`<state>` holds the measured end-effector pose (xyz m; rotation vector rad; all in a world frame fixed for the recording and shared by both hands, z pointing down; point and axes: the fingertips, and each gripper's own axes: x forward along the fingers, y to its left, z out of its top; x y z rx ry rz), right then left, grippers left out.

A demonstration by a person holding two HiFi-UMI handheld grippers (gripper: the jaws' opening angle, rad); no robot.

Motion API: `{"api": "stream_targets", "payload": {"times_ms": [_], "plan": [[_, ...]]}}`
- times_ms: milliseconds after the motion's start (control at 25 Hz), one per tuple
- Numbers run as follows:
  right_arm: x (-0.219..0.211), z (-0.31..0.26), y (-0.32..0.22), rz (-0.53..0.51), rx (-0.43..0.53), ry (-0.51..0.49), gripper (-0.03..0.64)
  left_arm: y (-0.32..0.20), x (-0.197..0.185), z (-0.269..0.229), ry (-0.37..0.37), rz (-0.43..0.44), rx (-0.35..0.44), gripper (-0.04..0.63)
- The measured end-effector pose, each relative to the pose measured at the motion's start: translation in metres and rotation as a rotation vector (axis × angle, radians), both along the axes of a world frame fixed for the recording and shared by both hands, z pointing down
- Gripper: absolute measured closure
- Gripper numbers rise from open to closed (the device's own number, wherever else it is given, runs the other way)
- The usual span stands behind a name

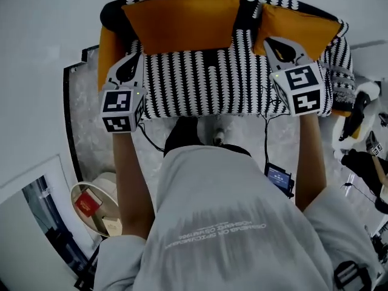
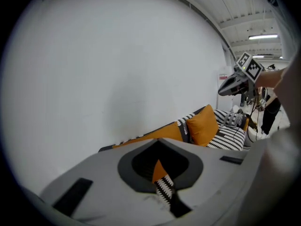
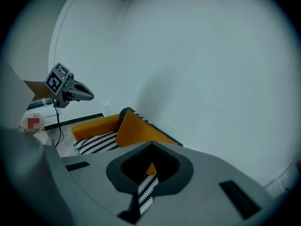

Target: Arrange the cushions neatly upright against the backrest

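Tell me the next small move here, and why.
Probably open the right gripper and square up the right cushion: it looks skewed against the backrest, while the left cushion sits straight. That gripper is shut, empty, and right beside it.

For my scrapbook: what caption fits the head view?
Both shut, the left gripper and right gripper hover over a sofa with two cushions along its back.

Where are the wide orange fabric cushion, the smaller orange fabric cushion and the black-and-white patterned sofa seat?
Wide orange fabric cushion (image 1: 182, 20): head view, middle of its face.
Smaller orange fabric cushion (image 1: 303, 26): head view, middle of its face.
Black-and-white patterned sofa seat (image 1: 206, 83): head view, bare seat centre.
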<state>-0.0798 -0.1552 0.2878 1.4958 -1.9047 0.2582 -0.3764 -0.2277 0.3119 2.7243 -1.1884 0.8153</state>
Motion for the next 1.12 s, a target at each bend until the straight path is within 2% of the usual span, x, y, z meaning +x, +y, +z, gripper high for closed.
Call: {"api": "stream_targets", "payload": {"times_ms": [280, 480, 680, 920, 1000, 1120], "plan": [[-0.006, -0.067, 0.083, -0.023, 0.138, -0.001, 0.615, 0.108, 0.010, -0.045, 0.011, -0.008, 0.078, 0.598], [-0.017, -0.094, 0.138, -0.035, 0.188, -0.002, 0.615, 0.165, 0.023, -0.067, 0.007, 0.014, 0.110, 0.600], [-0.032, -0.110, 0.182, -0.043, 0.229, 0.003, 0.615, 0.203, 0.032, -0.098, 0.053, 0.024, 0.163, 0.600], [-0.049, -0.128, 0.215, -0.045, 0.293, -0.010, 0.615, 0.239, 0.037, -0.125, 0.176, 0.043, 0.204, 0.600], [-0.051, -0.136, 0.222, -0.045, 0.318, -0.016, 0.615, 0.247, 0.040, -0.132, 0.165, 0.055, 0.232, 0.569], [-0.057, -0.147, 0.230, -0.045, 0.364, -0.010, 0.615, 0.254, 0.041, -0.148, 0.134, 0.068, 0.278, 0.571]]}}
